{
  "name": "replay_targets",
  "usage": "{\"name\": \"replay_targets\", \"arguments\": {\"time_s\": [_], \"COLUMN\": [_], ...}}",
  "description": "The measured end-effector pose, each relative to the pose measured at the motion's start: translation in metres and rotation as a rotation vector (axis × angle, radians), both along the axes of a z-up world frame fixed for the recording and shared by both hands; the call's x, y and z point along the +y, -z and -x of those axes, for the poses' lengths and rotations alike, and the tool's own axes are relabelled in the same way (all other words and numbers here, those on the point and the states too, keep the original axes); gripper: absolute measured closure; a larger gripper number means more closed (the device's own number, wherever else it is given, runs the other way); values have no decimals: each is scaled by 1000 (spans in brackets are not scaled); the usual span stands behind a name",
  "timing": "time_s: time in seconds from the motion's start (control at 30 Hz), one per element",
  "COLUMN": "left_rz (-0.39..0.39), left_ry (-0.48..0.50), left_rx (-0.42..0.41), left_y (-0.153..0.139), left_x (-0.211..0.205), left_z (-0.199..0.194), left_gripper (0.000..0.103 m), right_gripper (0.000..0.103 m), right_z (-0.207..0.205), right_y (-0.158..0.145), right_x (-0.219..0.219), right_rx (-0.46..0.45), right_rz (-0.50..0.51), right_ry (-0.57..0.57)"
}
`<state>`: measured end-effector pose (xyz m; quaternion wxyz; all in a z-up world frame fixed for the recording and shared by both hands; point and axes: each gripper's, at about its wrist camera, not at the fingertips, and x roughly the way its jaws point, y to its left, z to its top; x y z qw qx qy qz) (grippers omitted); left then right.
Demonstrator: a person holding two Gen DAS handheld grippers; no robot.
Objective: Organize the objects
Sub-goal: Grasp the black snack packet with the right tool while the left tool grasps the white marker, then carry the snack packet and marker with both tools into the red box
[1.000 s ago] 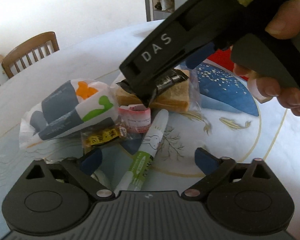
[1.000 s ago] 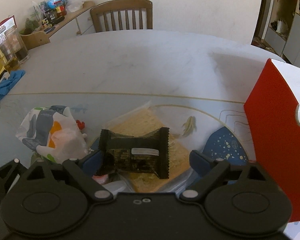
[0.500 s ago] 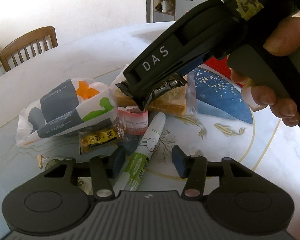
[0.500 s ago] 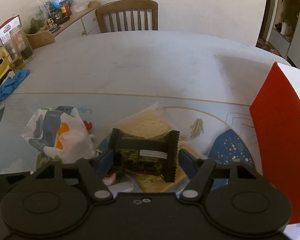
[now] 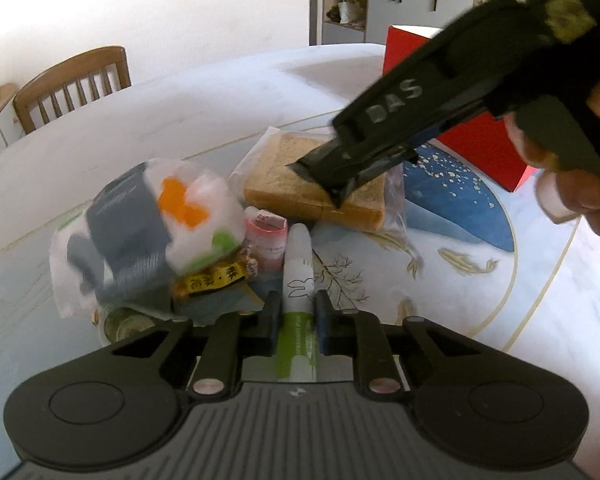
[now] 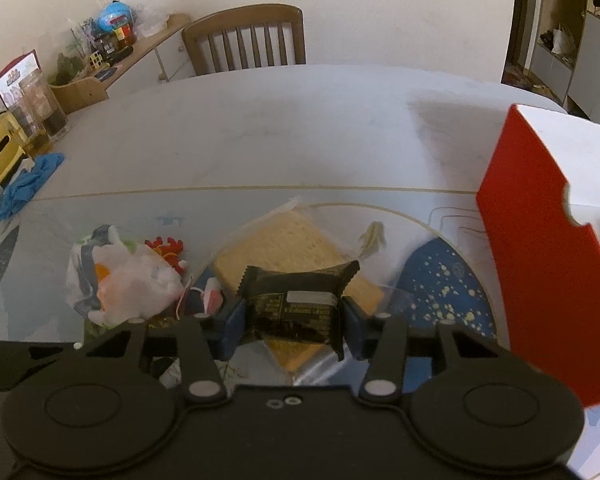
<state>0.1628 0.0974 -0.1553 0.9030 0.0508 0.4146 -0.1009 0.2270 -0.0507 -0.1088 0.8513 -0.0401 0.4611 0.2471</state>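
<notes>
My left hand-held gripper (image 5: 296,314) was clamped on the green-and-white marker (image 5: 297,280), whose white capped end pointed away from me toward the pile of things near the middle of the worktop (image 6: 292,128). My right hand-held gripper (image 6: 294,316) was closed on a black foil snack packet (image 6: 296,304), held just above the bagged slice of bread (image 5: 316,184); from the left wrist view that gripper reached in from the right side, my right hand (image 5: 576,168) wrapped around its handle.

Beside the bread lay a crumpled white bag with grey, orange and green print (image 5: 148,224), a small pink-and-white packet (image 5: 266,236) and a yellow-labelled snack (image 5: 212,278), all crowded together and touching or nearly so. A little heap of red pieces (image 6: 166,250) sat just past the bag.

The worktop was a pale, round, marbled surface under glass, with thin gold rings, a dark blue speckled patch (image 6: 440,280) and painted gold fish (image 5: 466,262). A red box (image 6: 540,264) stood upright toward its right edge. A wooden chair (image 6: 246,38) was pushed against the far edge. Along the left wall ran a low sideboard (image 6: 140,56) crowded with jars and toys, with a blue cloth (image 6: 30,180) at the worktop's left edge. The walls were plain white, and grey cabinets (image 5: 416,0) showed through a doorway
</notes>
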Motion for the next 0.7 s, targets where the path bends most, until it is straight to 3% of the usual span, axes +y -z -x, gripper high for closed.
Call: {"name": "replay_targets", "arguments": {"time_s": [0.3, 0.7], "left_rz": [27, 98], "left_ry": [-23, -61], "left_rx": [7, 10], "left_y": [-7, -41], "left_x": [-6, -25], "left_z": [7, 23], "left_gripper": [87, 87], "right_gripper": [54, 54], "right_z": [18, 37], "right_y": [-17, -51], "right_x": [-27, -76], "right_rx": [10, -12], "right_rz": [-34, -46], "right_ry": [7, 12]}}
